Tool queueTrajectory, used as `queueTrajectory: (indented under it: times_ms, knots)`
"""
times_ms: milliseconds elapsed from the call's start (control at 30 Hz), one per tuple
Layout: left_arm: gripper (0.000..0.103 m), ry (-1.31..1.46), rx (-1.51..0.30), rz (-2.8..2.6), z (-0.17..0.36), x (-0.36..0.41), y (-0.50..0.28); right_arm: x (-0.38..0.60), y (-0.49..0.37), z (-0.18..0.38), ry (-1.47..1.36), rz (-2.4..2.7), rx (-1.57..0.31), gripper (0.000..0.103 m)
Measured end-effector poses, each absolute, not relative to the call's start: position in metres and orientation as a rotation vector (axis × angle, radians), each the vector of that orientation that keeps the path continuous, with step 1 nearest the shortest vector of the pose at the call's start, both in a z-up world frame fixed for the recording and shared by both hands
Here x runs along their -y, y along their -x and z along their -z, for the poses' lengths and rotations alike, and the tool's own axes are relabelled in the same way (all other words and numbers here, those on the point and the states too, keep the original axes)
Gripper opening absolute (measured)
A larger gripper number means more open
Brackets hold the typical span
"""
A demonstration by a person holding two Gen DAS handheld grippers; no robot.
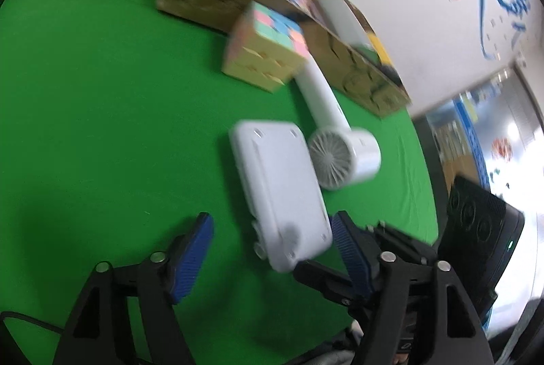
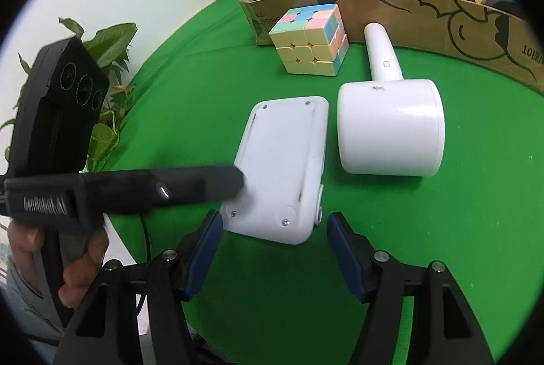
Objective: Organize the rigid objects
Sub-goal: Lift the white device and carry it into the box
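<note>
Right claw (image 2: 273, 249) apart, white flat device (image 2: 282, 168) just beyond its tips, untouched.

Open cloth at the left edge, clutter toward the back

The white device (image 2: 282, 168), fan (image 2: 391, 130) and cube (image 2: 311, 37) crowd before the cardboard box (image 2: 442, 21) along the back edge.

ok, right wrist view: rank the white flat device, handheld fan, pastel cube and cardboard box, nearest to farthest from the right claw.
1. White flat device: just ahead of the right claw, its near corner close to the open jaws.
2. Handheld fan: ahead and to the right, beside the device.
3. Pastel cube: further back, centre.
4. Cardboard box: farthest, along the back.
</note>
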State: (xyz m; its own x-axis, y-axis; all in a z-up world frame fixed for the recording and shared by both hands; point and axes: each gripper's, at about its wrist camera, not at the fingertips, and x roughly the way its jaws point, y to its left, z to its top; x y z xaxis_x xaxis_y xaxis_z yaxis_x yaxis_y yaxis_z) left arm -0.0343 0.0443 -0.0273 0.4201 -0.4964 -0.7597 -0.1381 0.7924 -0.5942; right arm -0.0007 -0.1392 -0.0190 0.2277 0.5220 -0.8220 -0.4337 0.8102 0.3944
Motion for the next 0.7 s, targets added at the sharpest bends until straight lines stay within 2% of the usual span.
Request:
queueTrajectory:
  times_ms: [100,133,167,233,267,700]
  knots:
    - [0.068,0.685,-1.135,0.244,0.033,-0.049,0.032,0.143,-0.002,0.02,-0.137,-0.676,-1.18,0.065]
    - [0.061,0.673,-1.125,0.24,0.032,-0.048,0.032,0.144,-0.003,0.021,-0.146,-0.681,-1.183,0.065]
    - [0.049,0.655,-1.129,0.242,0.033,-0.044,0.031,0.144,-0.003,0.021,-0.143,-0.68,-1.181,0.065]
    - [0.036,0.66,-1.162,0.29,0.039,-0.036,0.028,0.139,-0.005,0.021,-0.108,-0.671,-1.168,0.065]
    - [0.034,0.672,-1.155,0.287,0.04,-0.035,0.028,0.135,-0.004,0.021,-0.083,-0.664,-1.167,0.065]
    - [0.033,0.563,-1.125,0.24,0.027,-0.025,0.032,0.108,0.006,0.018,0.073,-0.595,-1.129,0.065]
